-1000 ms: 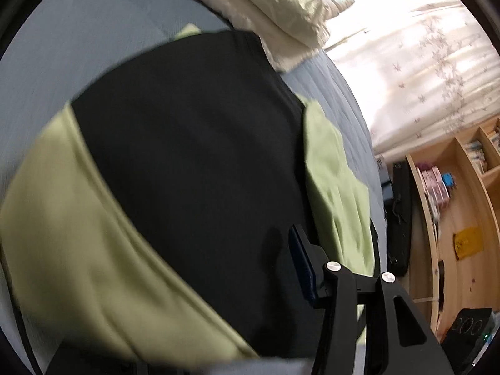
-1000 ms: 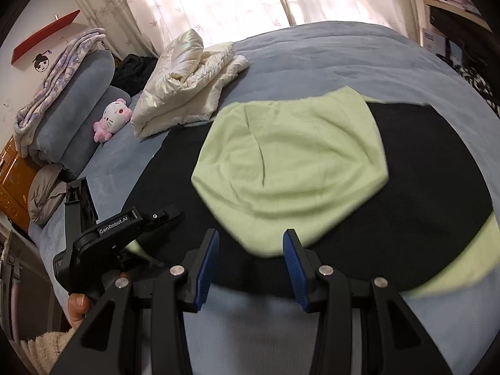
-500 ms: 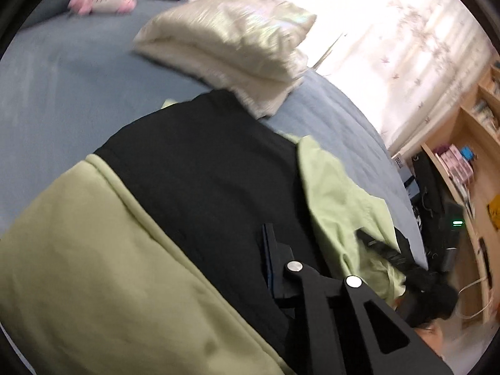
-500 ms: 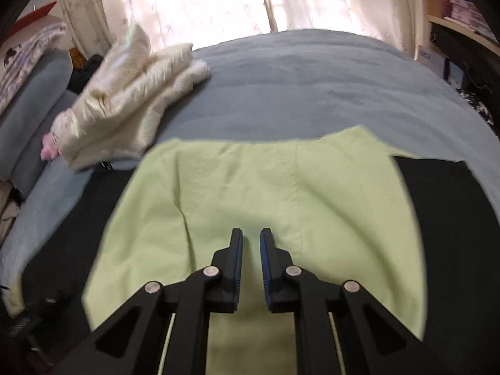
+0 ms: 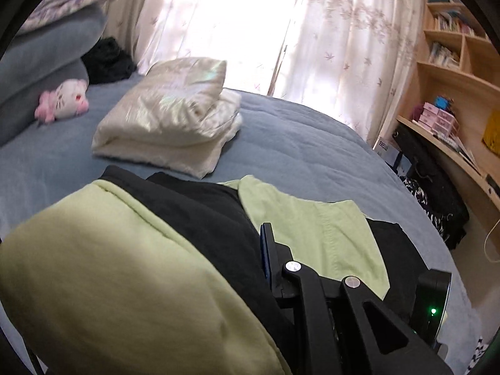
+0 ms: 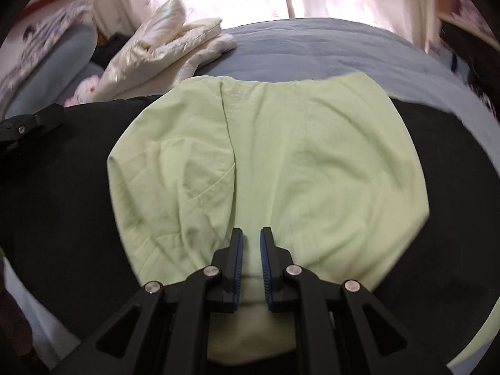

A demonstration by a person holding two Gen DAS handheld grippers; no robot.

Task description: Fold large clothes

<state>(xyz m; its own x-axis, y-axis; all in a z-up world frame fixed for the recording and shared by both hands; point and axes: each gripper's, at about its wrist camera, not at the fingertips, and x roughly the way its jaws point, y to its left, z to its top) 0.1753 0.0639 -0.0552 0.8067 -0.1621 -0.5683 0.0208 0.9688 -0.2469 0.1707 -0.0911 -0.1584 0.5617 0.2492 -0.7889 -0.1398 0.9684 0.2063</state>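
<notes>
A large black and light-green garment lies on the blue bed. In the right wrist view my right gripper is shut on the near edge of a green fold lying over the black part. In the left wrist view my left gripper is shut on the garment: one blue-padded finger shows, the other is hidden under the lifted black and green cloth. The left gripper also shows at the left edge of the right wrist view.
A folded cream quilt lies on the blue bed beyond the garment. A pink-and-white plush toy and grey pillows lie at the far left. Wooden shelves and dark bags stand right of the bed.
My right gripper has closed from wide open onto the green fold and moved in over it. My left gripper has lifted and tilted up, carrying the garment edge.
</notes>
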